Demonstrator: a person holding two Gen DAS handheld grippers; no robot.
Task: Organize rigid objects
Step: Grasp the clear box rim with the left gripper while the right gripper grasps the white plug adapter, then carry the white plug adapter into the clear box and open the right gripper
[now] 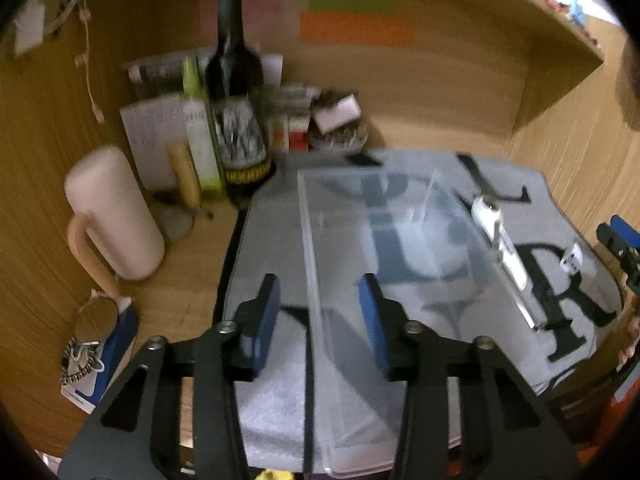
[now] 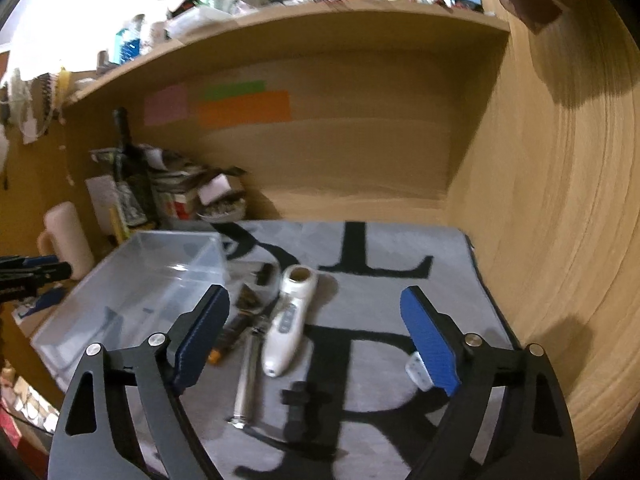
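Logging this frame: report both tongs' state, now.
Left tongs: open, straddling the clear bin wall, not clamped.
Right tongs: open, holding nothing.

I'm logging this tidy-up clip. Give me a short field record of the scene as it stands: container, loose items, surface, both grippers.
container: clear bin, nothing visible inside
loose items: white handheld device, metal rod, black clip, all on the mat beside the bin
surface: grey lettered mat on a wooden desk
left gripper: jaws open, straddling the bin's wall
right gripper: jaws open wide, above the device
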